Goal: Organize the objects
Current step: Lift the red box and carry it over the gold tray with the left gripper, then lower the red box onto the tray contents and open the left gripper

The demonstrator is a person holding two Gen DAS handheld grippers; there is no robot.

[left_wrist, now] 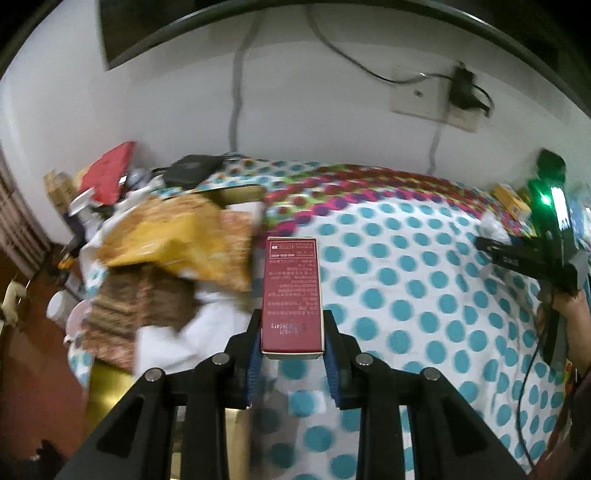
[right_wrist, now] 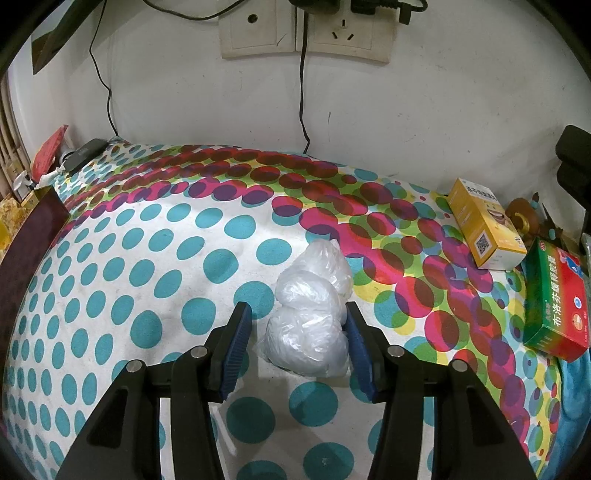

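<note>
My left gripper is shut on the near end of a dark red carton with white print. It holds the carton lengthwise above the dotted cloth. In the right wrist view a lumpy clear plastic bag bundle lies on the cloth between the fingers of my right gripper. The right pad touches the bag, while a gap shows at the left pad, so this gripper is open. A hand at the right edge of the left wrist view holds the right gripper's handle.
A yellow box and a green and red box lie at the cloth's right side. At the left sits a heap with yellow-brown bags, a red pack and a black device. Cables hang from the wall sockets.
</note>
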